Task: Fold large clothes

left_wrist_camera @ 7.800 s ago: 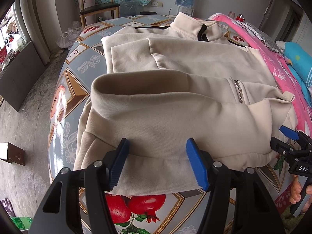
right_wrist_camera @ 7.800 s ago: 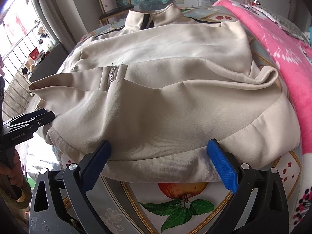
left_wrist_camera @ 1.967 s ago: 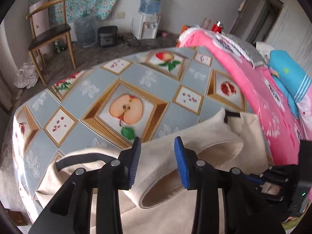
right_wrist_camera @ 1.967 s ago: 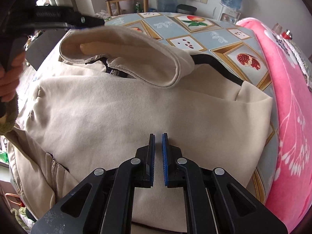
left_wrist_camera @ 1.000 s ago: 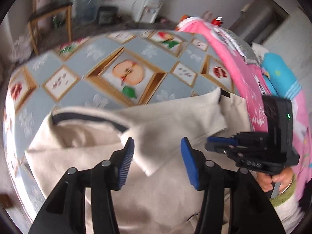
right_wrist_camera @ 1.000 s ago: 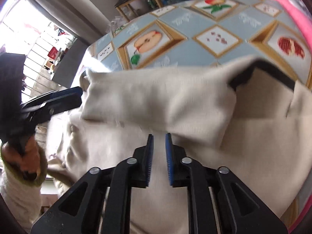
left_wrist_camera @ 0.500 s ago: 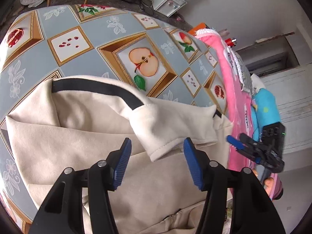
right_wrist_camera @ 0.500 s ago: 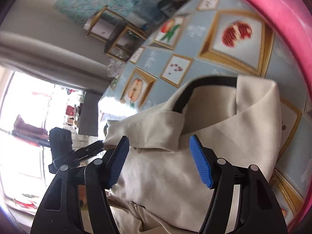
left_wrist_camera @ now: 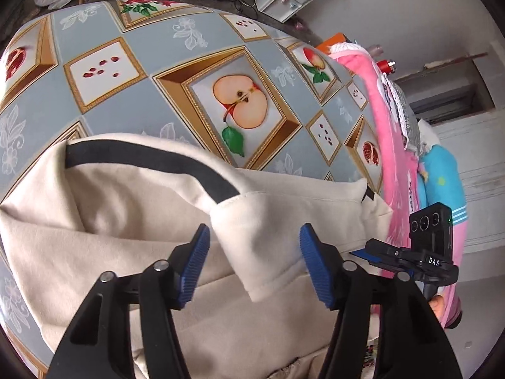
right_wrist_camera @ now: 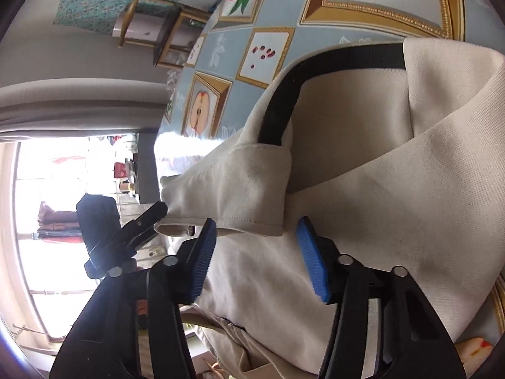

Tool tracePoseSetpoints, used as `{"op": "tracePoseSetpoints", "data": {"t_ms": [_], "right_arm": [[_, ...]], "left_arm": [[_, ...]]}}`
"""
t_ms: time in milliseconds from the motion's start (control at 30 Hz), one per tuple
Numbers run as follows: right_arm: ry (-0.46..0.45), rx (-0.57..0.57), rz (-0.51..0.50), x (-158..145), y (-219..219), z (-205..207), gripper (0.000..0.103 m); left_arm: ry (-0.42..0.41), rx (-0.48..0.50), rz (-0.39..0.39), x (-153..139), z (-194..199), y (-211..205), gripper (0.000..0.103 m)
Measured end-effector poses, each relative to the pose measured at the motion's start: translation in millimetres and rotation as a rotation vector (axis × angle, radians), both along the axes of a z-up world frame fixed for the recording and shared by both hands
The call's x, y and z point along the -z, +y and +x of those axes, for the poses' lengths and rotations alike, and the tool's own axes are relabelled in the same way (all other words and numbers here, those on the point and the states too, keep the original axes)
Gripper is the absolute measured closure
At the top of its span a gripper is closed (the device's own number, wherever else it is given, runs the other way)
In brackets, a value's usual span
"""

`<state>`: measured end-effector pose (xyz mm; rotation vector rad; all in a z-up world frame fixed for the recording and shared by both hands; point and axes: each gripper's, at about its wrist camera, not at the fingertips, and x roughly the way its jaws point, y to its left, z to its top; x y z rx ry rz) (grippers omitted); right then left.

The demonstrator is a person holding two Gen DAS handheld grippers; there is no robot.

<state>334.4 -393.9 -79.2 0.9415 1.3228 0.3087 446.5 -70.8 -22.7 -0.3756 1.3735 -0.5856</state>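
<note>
A cream jacket lies folded on the fruit-patterned table. Its collar, lined with a black band, faces away from me. A loose collar flap sticks up between the blue pads of my left gripper. Those jaws are closing slightly and do not press the flap. In the right wrist view, my right gripper hovers over the jacket just below the edge of the flap. Its jaws are closing with only flat cloth under them. The left gripper meets the flap's far end.
A pink blanket and a blue pillow border the table on the right. Past the table stand a wooden chair and a water dispenser. A bright window fills the left of the right wrist view.
The right jaws went from nearly shut to wide and are now narrower. That gripper rolled and came in close beside the flap. The left gripper sank and tilted toward the collar.
</note>
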Motion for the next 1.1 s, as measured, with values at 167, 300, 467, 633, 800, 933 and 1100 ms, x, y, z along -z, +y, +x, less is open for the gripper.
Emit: {"op": "tracePoseSetpoints", "data": {"t_ms": [167,300,467,633,800,933,1100], "right_arm": [[0.027,-0.053,0.026,8,4,-4,0.088],[-0.037,-0.149,-0.084,-2,21,3,0.094],[-0.087,-0.205,-0.320,-15,37,25,0.096],[-0.127,-0.238,-0.553,-17,47,46,0.099],[-0.123,-0.227,-0.486,-15,35,39,0.099],[-0.102,-0.209,-0.381,-12,19,25,0.098],[-0.127,-0.126,-0.331,-29,-1,8,0.078]], "left_arm": [[-0.073,0.072,0.065,1,-3,-9,0.075],[-0.254,0.223,0.236,-7,-15,-29,0.085],[-0.471,0.353,0.481,-4,-19,-64,0.088],[-0.553,0.387,0.607,9,-5,-80,0.092],[-0.508,0.362,0.518,7,-2,-66,0.092],[-0.435,0.334,0.418,1,-1,-57,0.091],[-0.381,0.316,0.330,1,0,-47,0.089]]}}
